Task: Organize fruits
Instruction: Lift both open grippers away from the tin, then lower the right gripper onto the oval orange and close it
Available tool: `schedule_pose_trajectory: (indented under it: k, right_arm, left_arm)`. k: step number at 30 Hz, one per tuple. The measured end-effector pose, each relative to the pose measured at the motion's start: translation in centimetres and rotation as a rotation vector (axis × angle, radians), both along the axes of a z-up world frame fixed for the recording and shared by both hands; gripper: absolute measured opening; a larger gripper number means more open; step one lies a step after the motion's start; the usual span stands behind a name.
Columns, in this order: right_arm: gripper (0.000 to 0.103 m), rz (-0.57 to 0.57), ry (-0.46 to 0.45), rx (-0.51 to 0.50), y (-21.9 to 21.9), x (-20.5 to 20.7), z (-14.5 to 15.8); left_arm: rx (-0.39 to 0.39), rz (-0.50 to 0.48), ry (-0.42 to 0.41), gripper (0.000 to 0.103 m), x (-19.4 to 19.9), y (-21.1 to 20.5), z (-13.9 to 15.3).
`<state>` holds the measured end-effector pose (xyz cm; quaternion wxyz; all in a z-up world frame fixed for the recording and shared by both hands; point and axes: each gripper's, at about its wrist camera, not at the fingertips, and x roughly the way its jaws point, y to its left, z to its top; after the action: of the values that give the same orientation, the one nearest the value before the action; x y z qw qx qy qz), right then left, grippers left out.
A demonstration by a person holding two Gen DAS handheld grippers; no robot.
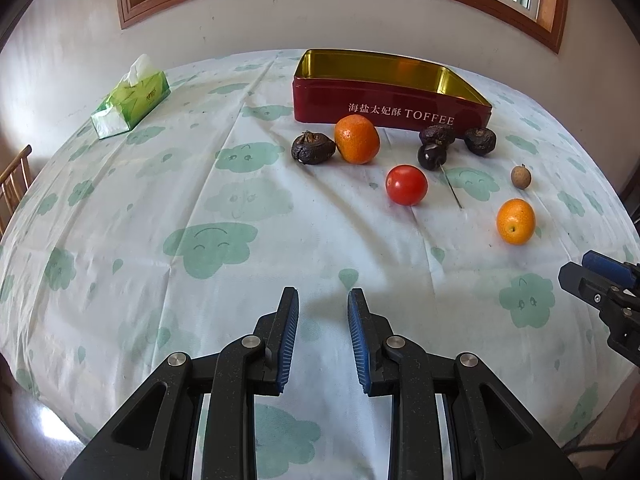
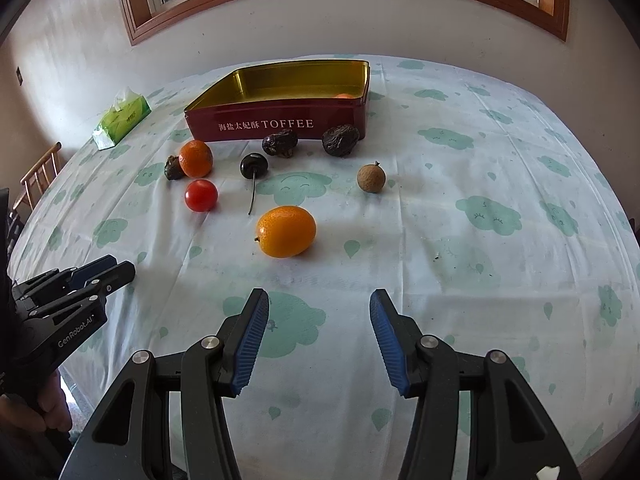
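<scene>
right gripper (image 2: 319,338) fingers apart, kumquat (image 2: 286,231) ahead, toffee tin (image 2: 280,118) beyond

The left gripper (image 1: 323,300) is held low and near, and it points forward toward the far side. Its two black fingers with blue ribbed pads (image 1: 289,336) stand a small way apart, with nothing between them. The right gripper (image 2: 319,300) is at the right of it, at about the same height and also pointing forward. Its jaws are spread wider than those of the left one, and they hold nothing. In the right wrist view, part of the person's left hand (image 2: 34,412) shows at the near left edge, wrapped around the handle of the left gripper. The two grippers are well apart and do not touch.
</scene>
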<state>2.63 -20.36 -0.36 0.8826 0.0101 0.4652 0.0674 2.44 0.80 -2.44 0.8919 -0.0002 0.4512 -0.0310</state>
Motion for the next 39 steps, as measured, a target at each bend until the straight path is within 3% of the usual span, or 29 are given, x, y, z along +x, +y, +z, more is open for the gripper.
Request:
schedule_pose_trajectory:
  k: [21, 39]
  right_arm:
    - [0.05, 0.053, 0.05, -0.017, 2.1, 2.1, -2.2]
    - [0.049, 0.088, 0.008, -0.063, 3.3, 5.4, -2.5]
  left_arm:
    - [-0.004, 0.004, -0.027, 0.027, 0.6, 0.1, -0.4]
    - [-0.001, -0.009, -0.039, 0.028, 2.6, -0.8, -0.6]
